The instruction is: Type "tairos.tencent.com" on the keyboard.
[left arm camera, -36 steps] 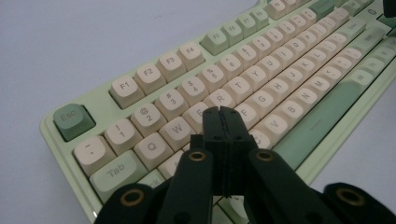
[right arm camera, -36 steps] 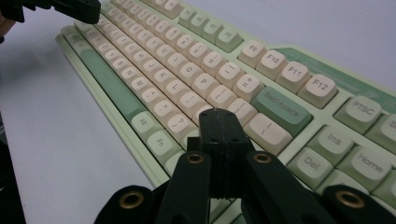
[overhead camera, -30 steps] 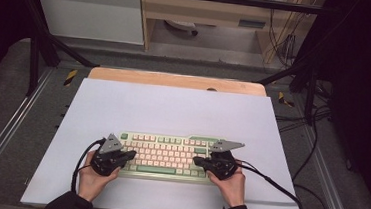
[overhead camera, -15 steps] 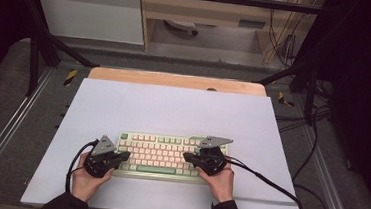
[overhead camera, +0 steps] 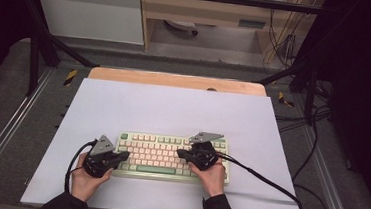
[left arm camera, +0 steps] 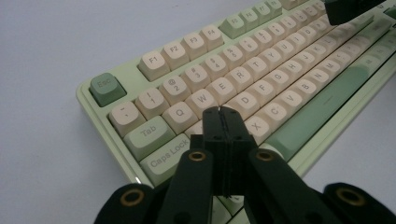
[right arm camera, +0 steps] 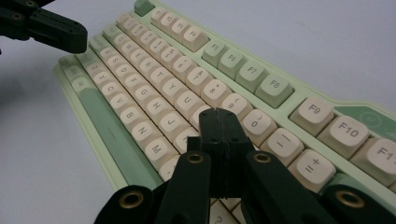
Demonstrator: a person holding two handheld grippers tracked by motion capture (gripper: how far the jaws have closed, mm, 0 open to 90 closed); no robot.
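Both tongs closed, empty: left tongs (left arm camera: 222, 112) over keyboard (overhead camera: 169, 156) A key, right tongs (right arm camera: 219, 113) over K key.

A pale lilac-white sheet (overhead camera: 172, 113) covers the table, with a strip of bare wooden tabletop (overhead camera: 175, 80) showing at its 12 o'clock edge. Black frame bars (overhead camera: 42, 48) stand around it. Toward 12 o'clock stands a white cabinet (overhead camera: 90, 12) beside a wooden shelf unit (overhead camera: 206, 11); loose cables (overhead camera: 283, 42) hang at 1 o'clock. The sides are dark.
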